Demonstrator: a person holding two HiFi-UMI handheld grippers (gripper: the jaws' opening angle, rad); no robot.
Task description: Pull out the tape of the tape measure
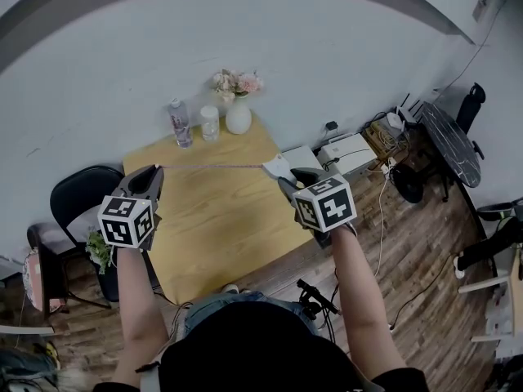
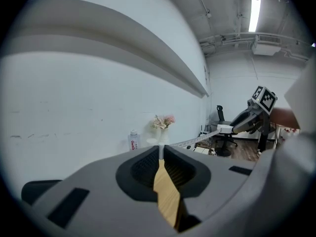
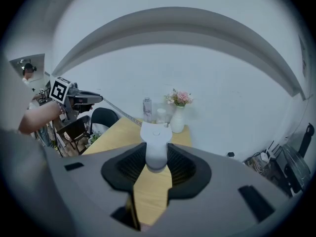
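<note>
A white tape measure case (image 1: 276, 167) hangs over the far right of the yellow table (image 1: 212, 235), with my right gripper (image 1: 290, 178) shut on it. In the right gripper view the case (image 3: 155, 141) fills the gap between the jaws. Its thin tape (image 1: 212, 167) is stretched out level to the left, above the table's far part. My left gripper (image 1: 155, 171) is shut on the tape's end near the table's left edge. In the left gripper view the tape (image 2: 190, 142) runs from the closed jaws away to the case (image 2: 224, 129).
A white vase of flowers (image 1: 238, 114), a glass (image 1: 210, 124) and a water bottle (image 1: 180, 123) stand at the table's far edge by the wall. A black chair (image 1: 82, 194) and a plant (image 1: 98, 250) are on the left. Boxes and cables (image 1: 351, 149) lie on the floor at right.
</note>
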